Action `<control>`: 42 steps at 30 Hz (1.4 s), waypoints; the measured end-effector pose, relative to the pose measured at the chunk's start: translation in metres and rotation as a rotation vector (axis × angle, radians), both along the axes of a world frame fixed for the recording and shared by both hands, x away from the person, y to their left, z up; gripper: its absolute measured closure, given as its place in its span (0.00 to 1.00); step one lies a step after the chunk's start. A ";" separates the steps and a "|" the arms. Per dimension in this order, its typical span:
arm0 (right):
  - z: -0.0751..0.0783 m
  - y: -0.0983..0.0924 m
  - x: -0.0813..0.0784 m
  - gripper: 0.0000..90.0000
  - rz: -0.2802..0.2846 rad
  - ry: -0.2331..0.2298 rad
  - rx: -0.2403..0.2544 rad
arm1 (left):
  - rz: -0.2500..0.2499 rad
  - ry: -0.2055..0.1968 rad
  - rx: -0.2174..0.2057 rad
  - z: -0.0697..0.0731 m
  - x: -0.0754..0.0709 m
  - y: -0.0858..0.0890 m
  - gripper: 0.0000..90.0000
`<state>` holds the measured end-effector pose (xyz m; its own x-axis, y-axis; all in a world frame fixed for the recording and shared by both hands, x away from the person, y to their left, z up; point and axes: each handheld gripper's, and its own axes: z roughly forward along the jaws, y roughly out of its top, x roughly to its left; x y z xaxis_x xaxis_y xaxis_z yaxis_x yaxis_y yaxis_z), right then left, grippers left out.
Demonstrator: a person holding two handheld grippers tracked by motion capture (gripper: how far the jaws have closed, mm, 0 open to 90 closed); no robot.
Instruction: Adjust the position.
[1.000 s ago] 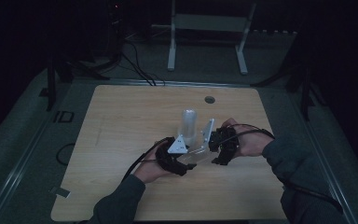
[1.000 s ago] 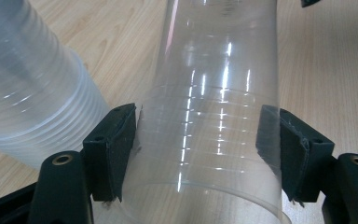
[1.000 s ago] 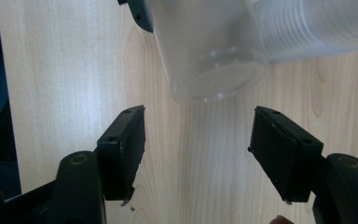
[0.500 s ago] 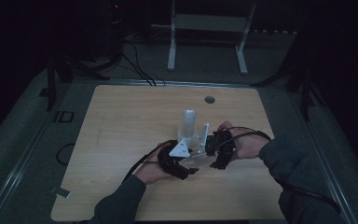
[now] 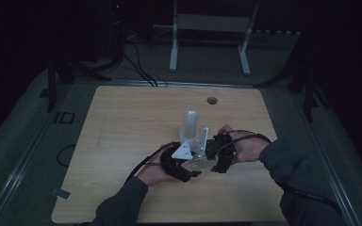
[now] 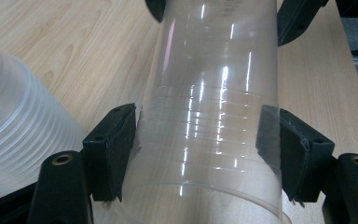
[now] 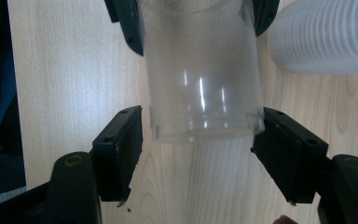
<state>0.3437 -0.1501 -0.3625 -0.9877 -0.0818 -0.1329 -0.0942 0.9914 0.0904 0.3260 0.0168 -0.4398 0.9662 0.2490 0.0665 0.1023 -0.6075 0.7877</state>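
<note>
2 grippers meet on 1 clear cup: it is clamped between the left gripper pads, while its base sits between the right gripper pads, which have just been opening, untouched. A crooked pull could crush or drop it beside the cup stack.

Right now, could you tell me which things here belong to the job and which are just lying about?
In the job: clear cup, cup stack, left gripper, right gripper.

Lying about: table's cable hole, white stand, floor cables.
</note>
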 end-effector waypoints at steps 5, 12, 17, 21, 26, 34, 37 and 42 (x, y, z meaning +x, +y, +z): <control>-0.003 0.003 -0.001 0.38 0.013 0.004 -0.004 | -0.017 0.005 -0.019 0.001 -0.001 0.000 0.33; -0.004 0.004 -0.002 0.43 0.013 0.004 0.001 | -0.026 0.005 -0.031 0.003 -0.001 0.001 0.33; -0.006 0.006 -0.003 0.44 0.020 0.009 -0.001 | -0.029 0.000 -0.025 0.002 -0.001 -0.001 0.32; -0.006 0.005 -0.003 0.46 0.017 0.010 0.004 | -0.018 0.010 -0.037 0.003 -0.001 0.000 0.30; -0.006 0.002 -0.003 0.46 -0.009 0.009 0.012 | 0.015 0.018 -0.060 0.005 -0.001 0.002 0.22; -0.006 -0.009 0.004 0.46 -0.053 -0.010 0.036 | 0.063 -0.005 -0.107 0.011 0.001 0.009 0.22; -0.006 -0.013 0.005 0.46 -0.076 -0.017 0.047 | 0.079 -0.010 -0.122 0.012 0.002 0.012 0.22; -0.006 -0.017 0.006 0.46 -0.097 -0.028 0.064 | 0.091 -0.024 -0.140 0.015 0.002 0.015 0.22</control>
